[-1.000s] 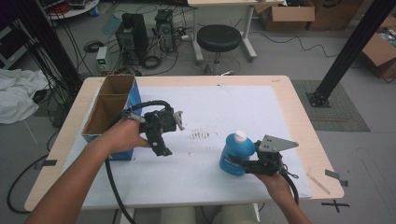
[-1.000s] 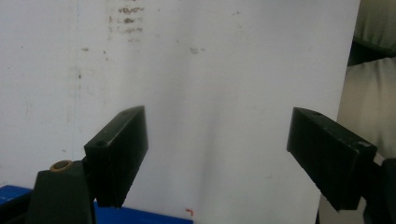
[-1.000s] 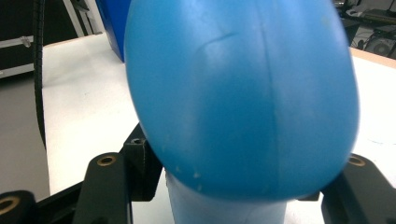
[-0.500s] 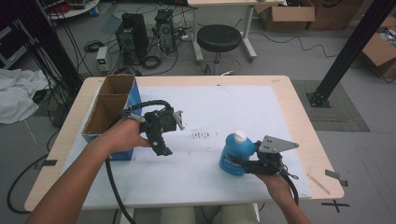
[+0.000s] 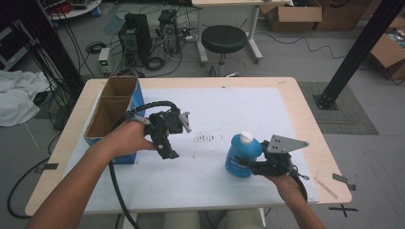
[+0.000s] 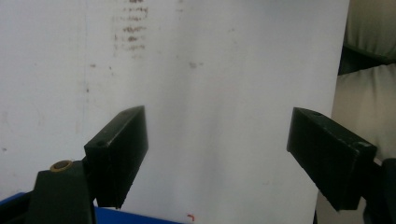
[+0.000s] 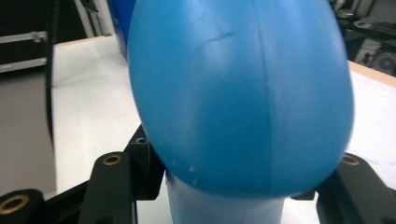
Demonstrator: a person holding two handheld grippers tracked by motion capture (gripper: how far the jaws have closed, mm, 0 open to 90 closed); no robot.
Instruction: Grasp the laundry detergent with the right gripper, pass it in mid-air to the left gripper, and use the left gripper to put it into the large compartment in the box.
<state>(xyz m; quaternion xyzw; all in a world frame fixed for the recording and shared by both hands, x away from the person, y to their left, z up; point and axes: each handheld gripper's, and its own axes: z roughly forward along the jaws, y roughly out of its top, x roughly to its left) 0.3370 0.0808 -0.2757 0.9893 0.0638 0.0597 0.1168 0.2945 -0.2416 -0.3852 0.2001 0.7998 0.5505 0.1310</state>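
A blue plastic bottle [image 5: 239,151] with a white cap stands at the front right of the white sheet [image 5: 215,105]. My right gripper [image 5: 246,166] reaches in level from the right and is shut on the bottle's lower body. Its jaws have just been closing on it. In the right gripper view the blue bottle [image 7: 243,93] bulges between the two black jaws of the right gripper [image 7: 233,191]. My left gripper [image 5: 167,150] hangs over the sheet's left half, pointing down, open. In the left gripper view the left gripper [image 6: 217,140] has bare white sheet between its jaws.
An open cardboard box with blue sides [image 5: 137,98] stands at the table's left, right beside my left hand. Faint brown smudges [image 5: 207,138] mark the sheet's middle. A black stool [image 5: 224,38] and computer cases stand on the floor beyond the far edge.
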